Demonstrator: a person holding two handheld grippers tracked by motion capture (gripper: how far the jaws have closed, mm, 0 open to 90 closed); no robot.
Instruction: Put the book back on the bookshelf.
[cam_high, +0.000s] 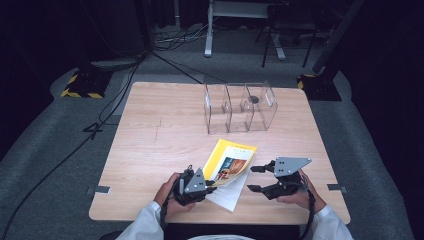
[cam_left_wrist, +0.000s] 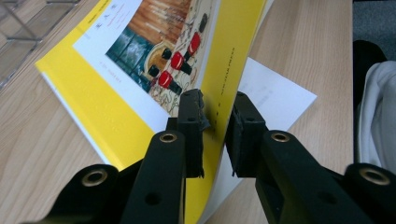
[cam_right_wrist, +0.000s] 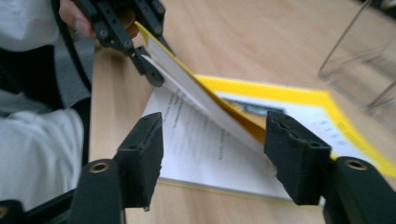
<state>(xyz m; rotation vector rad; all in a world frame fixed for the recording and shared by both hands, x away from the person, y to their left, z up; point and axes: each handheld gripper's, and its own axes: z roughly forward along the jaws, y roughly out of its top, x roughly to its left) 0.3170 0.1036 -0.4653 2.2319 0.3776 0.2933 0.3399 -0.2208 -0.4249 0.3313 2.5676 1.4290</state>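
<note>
A yellow booklet (cam_high: 229, 167) lies near the counter's (cam_high: 150, 140) front edge, long axis running toward the far edge. The left tool (cam_left_wrist: 215, 122) pinches its lifted cover; the right tool (cam_high: 256, 178), wide open and empty, waits just beside its right edge.

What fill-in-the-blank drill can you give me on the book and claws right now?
1. The left claw is shut on the book's ____ cover.
2. The right claw is ____.
3. The clear organizer stands on the ____ table.
Missing: yellow; open; wooden
</note>
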